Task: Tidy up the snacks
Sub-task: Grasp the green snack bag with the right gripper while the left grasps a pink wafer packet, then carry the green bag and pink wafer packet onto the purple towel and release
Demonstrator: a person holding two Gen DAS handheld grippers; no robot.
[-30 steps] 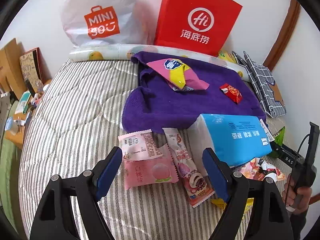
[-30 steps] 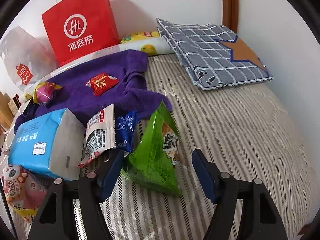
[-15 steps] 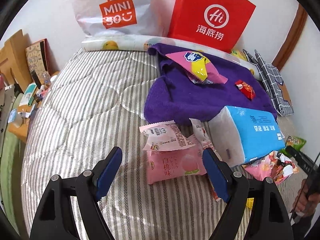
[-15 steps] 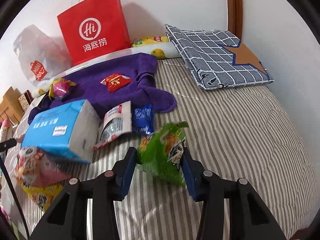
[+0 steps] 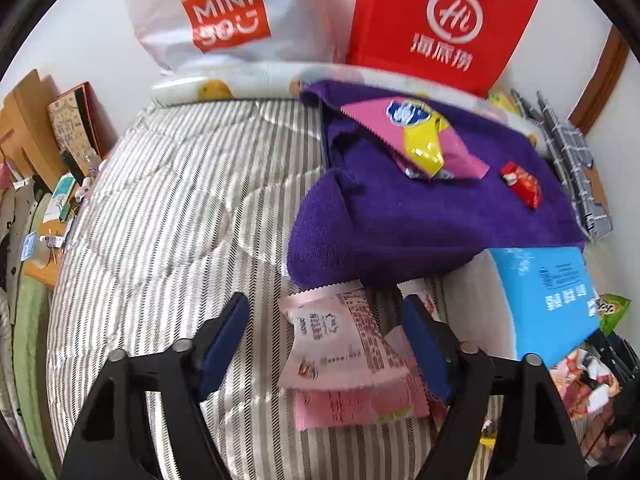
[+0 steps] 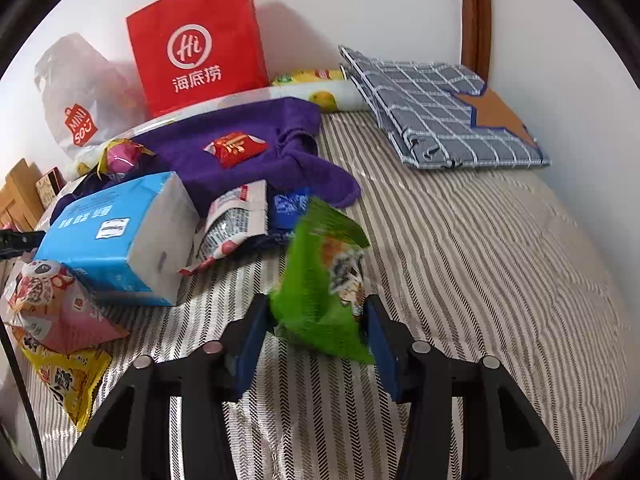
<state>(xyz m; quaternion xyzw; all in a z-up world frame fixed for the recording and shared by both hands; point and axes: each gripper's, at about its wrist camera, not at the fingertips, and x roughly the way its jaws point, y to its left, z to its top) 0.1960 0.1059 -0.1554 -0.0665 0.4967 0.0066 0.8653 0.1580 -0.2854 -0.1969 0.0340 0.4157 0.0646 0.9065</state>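
My left gripper [image 5: 326,308] hangs low over the striped bed; its jaws are closing. A pale pink snack packet [image 5: 332,332] lies between them on top of a pink peach packet [image 5: 360,404]. The left pad stands clear of the packets. My right gripper [image 6: 316,308] has both pads against a green snack bag [image 6: 320,280], which stands upright and blurred; its jaws are easing open slightly. That green snack bag [image 5: 612,312] also shows at the right edge of the left wrist view. More snacks lie on a purple towel [image 5: 420,220]: a pink-yellow bag [image 5: 424,140] and a red candy [image 5: 522,184].
A blue tissue pack [image 6: 116,228] lies left of the green bag, with pink and yellow snack bags [image 6: 60,312] in front of it. A red paper bag [image 6: 196,40] and a white plastic bag [image 5: 224,12] lean on the wall. A folded checked cloth [image 6: 440,112] lies at the back right.
My left gripper dropped closer to the pink packets and its jaws narrowed around them. My right gripper closed on the green bag, which now stands more upright.
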